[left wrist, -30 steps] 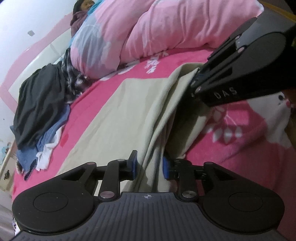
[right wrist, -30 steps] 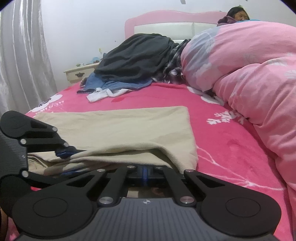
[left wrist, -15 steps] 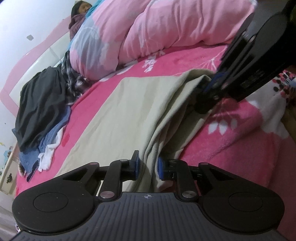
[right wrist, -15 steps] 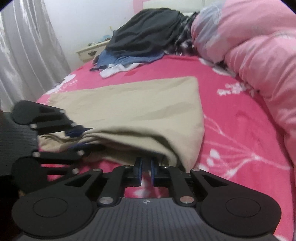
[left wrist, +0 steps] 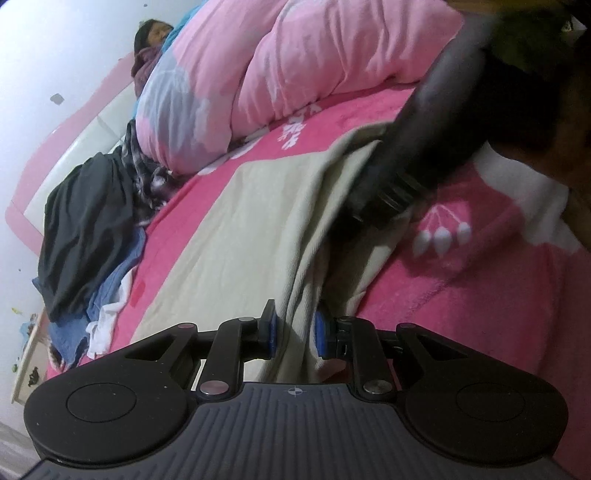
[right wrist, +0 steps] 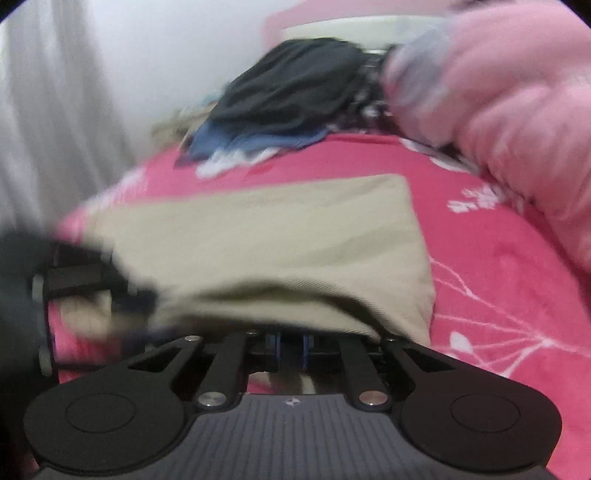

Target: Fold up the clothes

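Note:
A beige garment (left wrist: 236, 236) lies spread on the pink bed cover (left wrist: 480, 295). My left gripper (left wrist: 295, 332) is shut on a raised fold of its near edge, with the cloth pinched between the blue pads (left wrist: 271, 332). My right gripper (left wrist: 388, 192), blurred in the left wrist view, meets the same edge farther along. In the right wrist view, the beige garment (right wrist: 277, 251) drapes over my right gripper (right wrist: 290, 345), whose narrow-set pads (right wrist: 275, 345) hold the hem. The left gripper (right wrist: 92, 288) shows as a blur at the left, with the lifted edge sagging between the two.
A pile of dark, blue and white clothes (left wrist: 85, 236) lies near the headboard (left wrist: 55, 173). A bulky pink quilt (left wrist: 295, 62) covers the bed's far side, and a person's head (left wrist: 147, 33) shows beyond it. A grey curtain (right wrist: 44, 110) hangs at the left.
The left jaws narrowed onto the fold. The right pads, first pressed together, now stand slightly apart under the hem. The right gripper swung in over the garment's edge, which now hangs lifted.

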{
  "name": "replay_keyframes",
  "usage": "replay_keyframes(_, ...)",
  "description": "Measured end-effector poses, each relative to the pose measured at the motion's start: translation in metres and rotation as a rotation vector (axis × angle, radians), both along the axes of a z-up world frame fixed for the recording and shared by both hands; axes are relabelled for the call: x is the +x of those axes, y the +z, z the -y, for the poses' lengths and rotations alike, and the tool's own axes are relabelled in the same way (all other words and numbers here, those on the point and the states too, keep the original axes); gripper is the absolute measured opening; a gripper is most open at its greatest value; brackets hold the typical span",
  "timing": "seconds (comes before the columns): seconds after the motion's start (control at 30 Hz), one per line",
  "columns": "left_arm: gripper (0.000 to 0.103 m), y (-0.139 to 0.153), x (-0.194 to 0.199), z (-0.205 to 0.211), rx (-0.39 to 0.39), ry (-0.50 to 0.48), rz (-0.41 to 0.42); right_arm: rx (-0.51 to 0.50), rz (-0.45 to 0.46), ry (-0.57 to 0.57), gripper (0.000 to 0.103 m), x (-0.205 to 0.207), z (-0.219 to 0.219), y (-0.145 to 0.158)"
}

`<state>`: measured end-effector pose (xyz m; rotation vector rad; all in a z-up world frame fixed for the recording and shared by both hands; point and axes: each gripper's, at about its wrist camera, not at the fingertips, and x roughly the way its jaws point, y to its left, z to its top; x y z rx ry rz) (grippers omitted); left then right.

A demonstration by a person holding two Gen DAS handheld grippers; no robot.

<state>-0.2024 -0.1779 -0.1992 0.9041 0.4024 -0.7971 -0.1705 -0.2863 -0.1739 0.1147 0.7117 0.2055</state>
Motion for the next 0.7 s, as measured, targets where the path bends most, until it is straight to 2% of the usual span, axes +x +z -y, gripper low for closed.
replay_keyframes(0.1, 0.019, -0.002, 0.0, 0.001, 0.001, -0.002, 0.004, -0.03, -0.013, 0.024, 0.011, -0.005, -0.001, -0.001)
replay_keyframes(0.17, 0.02, -0.003, -0.001, 0.001, 0.006, -0.009, 0.014, -0.044, 0.019, -0.019, 0.009, -0.004, 0.002, 0.001)
replay_keyframes(0.23, 0.022, -0.005, -0.004, 0.001, 0.017, -0.028, 0.035, -0.001, 0.026, -0.048, 0.007, 0.002, 0.008, 0.005)
replay_keyframes(0.33, 0.036, 0.0, -0.003, -0.003, 0.017, -0.05, 0.03, 0.038, -0.015, -0.035, 0.01, 0.006, 0.014, 0.005)
replay_keyframes(0.4, 0.055, 0.008, 0.0, -0.008, 0.004, -0.044, -0.011, 0.041, -0.05, -0.005, 0.011, 0.0, 0.018, 0.005)
replay_keyframes(0.47, 0.065, 0.019, 0.005, -0.015, -0.016, -0.039, -0.079, 0.051, -0.061, 0.002, 0.023, -0.009, 0.023, 0.01)
replay_keyframes(0.5, 0.068, 0.024, 0.008, -0.019, -0.031, -0.036, -0.117, 0.059, -0.063, 0.007, 0.025, -0.014, 0.025, 0.013)
replay_keyframes(0.6, 0.069, 0.038, 0.013, -0.03, -0.084, -0.038, -0.214, 0.108, -0.082, 0.023, 0.026, -0.02, 0.028, 0.021)
replay_keyframes(0.7, 0.065, 0.038, 0.013, -0.034, -0.1, -0.054, -0.245, 0.234, -0.128, 0.04, 0.026, -0.013, 0.03, 0.02)
